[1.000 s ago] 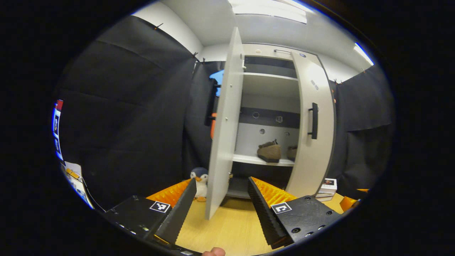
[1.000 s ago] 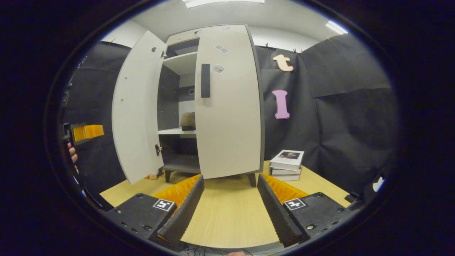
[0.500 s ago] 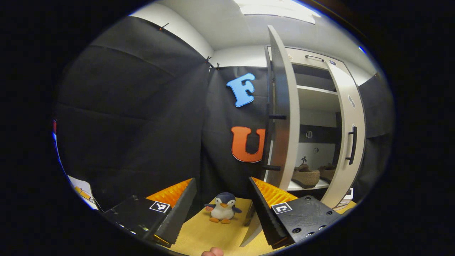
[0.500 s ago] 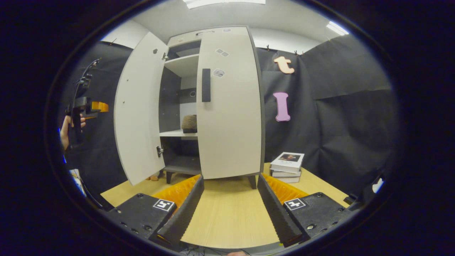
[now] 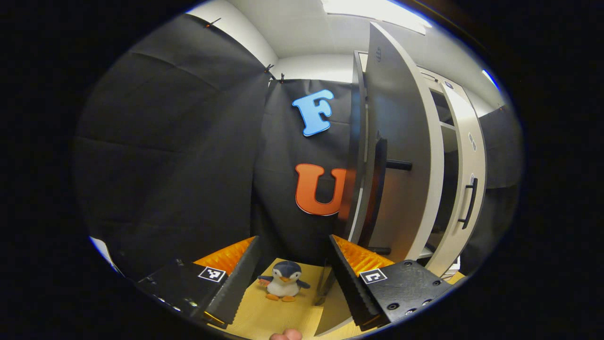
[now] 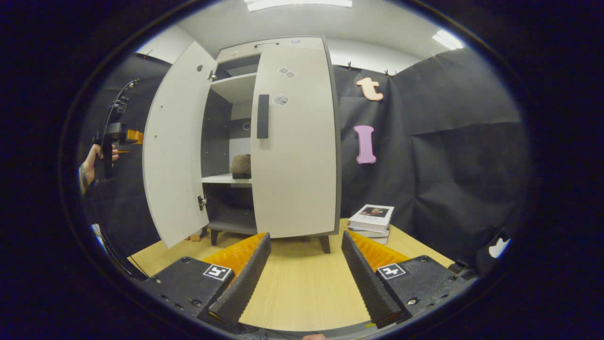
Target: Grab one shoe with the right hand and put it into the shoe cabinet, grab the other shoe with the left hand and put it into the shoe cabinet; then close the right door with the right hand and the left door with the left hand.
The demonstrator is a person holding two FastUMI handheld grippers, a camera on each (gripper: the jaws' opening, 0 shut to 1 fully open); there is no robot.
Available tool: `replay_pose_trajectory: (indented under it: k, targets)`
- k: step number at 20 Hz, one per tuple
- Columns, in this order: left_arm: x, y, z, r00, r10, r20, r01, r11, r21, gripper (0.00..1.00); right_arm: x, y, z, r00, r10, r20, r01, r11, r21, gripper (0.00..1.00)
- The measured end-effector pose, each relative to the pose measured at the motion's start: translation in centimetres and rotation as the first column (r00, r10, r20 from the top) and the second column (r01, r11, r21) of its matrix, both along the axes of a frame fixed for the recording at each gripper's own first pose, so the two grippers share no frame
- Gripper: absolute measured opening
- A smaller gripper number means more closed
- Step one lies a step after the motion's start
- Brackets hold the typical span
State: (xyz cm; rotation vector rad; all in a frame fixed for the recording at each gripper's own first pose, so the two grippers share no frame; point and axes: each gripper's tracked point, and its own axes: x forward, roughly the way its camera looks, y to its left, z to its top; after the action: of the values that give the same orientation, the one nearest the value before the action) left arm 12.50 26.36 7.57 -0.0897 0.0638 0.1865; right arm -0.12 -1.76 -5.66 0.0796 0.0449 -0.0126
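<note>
Behind the left door [image 5: 401,156], the left gripper [image 5: 292,276] has swung round, fingers apart and empty. Right door [image 6: 295,137] already shut, right gripper [image 6: 304,278] spread and idle; the push comes next.

Ceiling light panels [image 6: 297,3] are lighting both views evenly; fisheye is bending the edges, the left door [image 5: 401,156] is sitting in shade, focus sharp.
</note>
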Motion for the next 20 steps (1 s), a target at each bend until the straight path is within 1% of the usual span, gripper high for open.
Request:
replay_pose_trajectory:
  k: [1,2,3,4,7,8,9,10,13,14,15,16,17,18,19,20]
  targets:
    - [0.0,-0.2,0.2,1.000,0.005,0.003,-0.005,0.999,0.041,0.87,0.2,0.1,0.2,1.000,0.001,0.004,-0.001,1.000,0.005,0.94]
    - [-0.2,-0.5,0.4,1.000,0.013,0.005,-0.013,0.997,0.077,0.87,0.3,0.1,0.4,1.000,0.003,0.011,-0.003,1.000,0.008,0.97]
    - [-0.4,-1.1,0.7,1.000,0.007,0.006,-0.007,0.994,0.106,0.87,0.4,0.1,0.7,1.000,0.001,0.019,-0.001,1.000,0.006,0.97]
    - [-0.5,-1.9,0.8,1.000,-0.015,0.005,0.014,0.994,0.112,0.87,0.4,0.0,0.8,1.000,-0.001,0.027,0.001,1.000,0.004,0.97]
    - [-0.2,-5.0,0.5,0.995,-0.102,-0.001,0.102,0.993,0.061,0.87,0.5,-0.2,0.6,1.000,0.002,0.024,-0.001,1.000,-0.007,0.97]
    - [-0.1,-6.0,0.5,0.993,-0.118,0.006,0.117,0.992,0.053,0.87,0.8,-0.4,0.5,1.000,0.004,0.019,-0.004,1.000,-0.007,0.98]
    - [0.0,-6.9,0.5,0.992,-0.125,0.014,0.124,0.991,0.051,0.87,0.8,-0.5,0.5,1.000,0.005,0.015,-0.005,1.000,-0.007,0.94]
    - [0.2,-7.8,0.5,0.991,-0.132,0.024,0.130,0.990,0.054,0.87,0.9,-0.6,0.5,1.000,0.003,0.012,-0.003,1.000,-0.007,0.97]
    - [1.1,-10.4,0.5,0.985,-0.166,0.037,0.166,0.986,0.021,0.87,0.6,-1.6,0.6,1.000,-0.016,0.017,0.016,1.000,-0.005,0.97]
    - [1.7,-11.1,0.2,0.984,-0.176,0.032,0.176,0.984,0.002,0.87,0.4,-2.0,0.5,1.000,-0.024,0.016,0.024,1.000,-0.006,0.94]
    - [2.5,-11.8,0.0,0.982,-0.187,0.031,0.187,0.982,-0.017,0.87,0.3,-2.4,0.4,0.999,-0.033,0.016,0.033,0.999,-0.007,0.94]
    - [3.3,-12.7,-0.2,0.980,-0.198,0.030,0.199,0.980,-0.033,0.87,0.1,-2.8,0.3,0.999,-0.045,0.014,0.045,0.999,-0.008,0.97]
    - [4.0,-13.7,-0.3,0.976,-0.214,0.032,0.215,0.976,-0.045,0.88,0.0,-3.4,0.4,0.998,-0.057,0.013,0.057,0.998,-0.008,0.97]
    - [4.9,-14.9,-0.5,0.972,-0.234,0.029,0.236,0.970,-0.060,0.87,0.0,-3.8,0.4,0.998,-0.067,0.011,0.068,0.998,-0.008,0.94]
    - [5.7,-15.9,-0.9,0.969,-0.247,0.020,0.248,0.966,-0.069,0.87,-0.1,-4.2,0.2,0.997,-0.077,0.007,0.077,0.997,-0.008,0.97]
    - [6.4,-16.6,-1.3,0.968,-0.252,0.012,0.252,0.965,-0.069,0.88,-0.3,-4.5,0.2,0.996,-0.086,0.006,0.086,0.996,-0.008,0.97]
